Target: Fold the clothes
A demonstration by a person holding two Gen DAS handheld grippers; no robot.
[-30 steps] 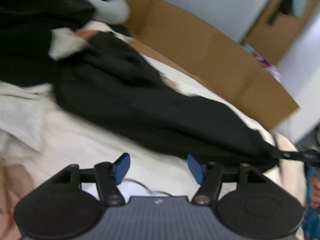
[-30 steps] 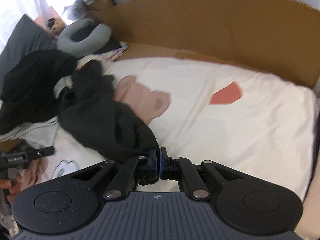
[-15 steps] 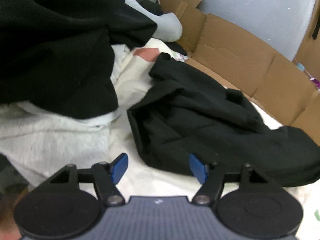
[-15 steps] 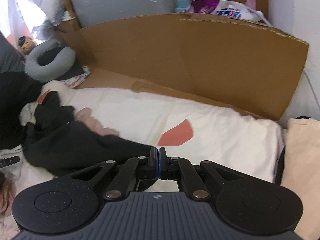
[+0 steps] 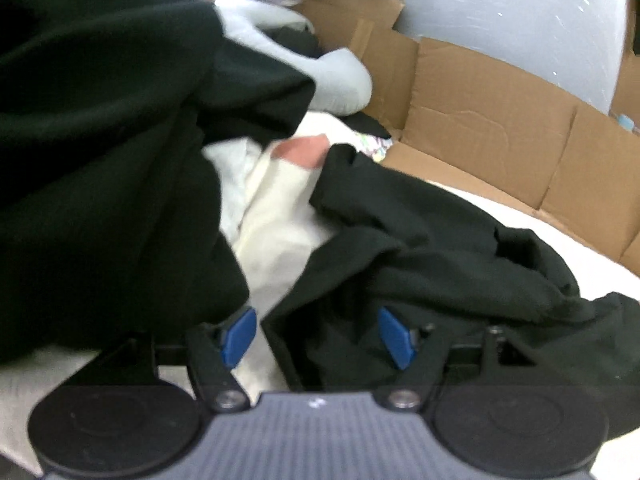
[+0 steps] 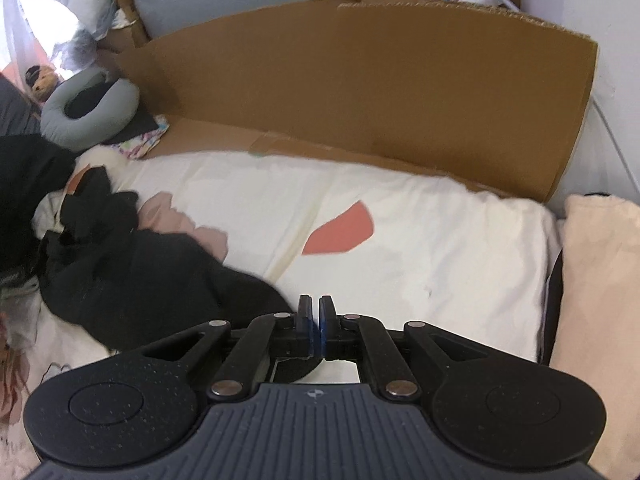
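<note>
Left wrist view: the left gripper [image 5: 316, 334] was held with its blue pads [image 5: 238, 335] spread wide above the near edge of a crumpled black garment [image 5: 440, 264]; no cloth was pinched between them. The garment lay on a cream bedsheet [image 5: 276, 236], beside a larger pile of dark clothes [image 5: 104, 152] at the left. A grey neck pillow [image 5: 340, 80] and a flattened cardboard sheet [image 5: 492, 120] were seen behind.

Right wrist view: the right gripper [image 6: 314, 326] was shown with its jaws just parting, only a thin slit between the pads. An end of the same black garment [image 6: 152, 280] reached under the left finger, and a dark fold showed beneath the linkage; whether any cloth remained between the pads could not be told, as the gap was too narrow. The garment was spread over the left part of the sheet [image 6: 420, 240], which bore a coral patch [image 6: 340, 232]. A cardboard wall [image 6: 380, 92] stood behind the bed, and a pale pink cloth [image 6: 600, 300] lay at the right edge.
</note>
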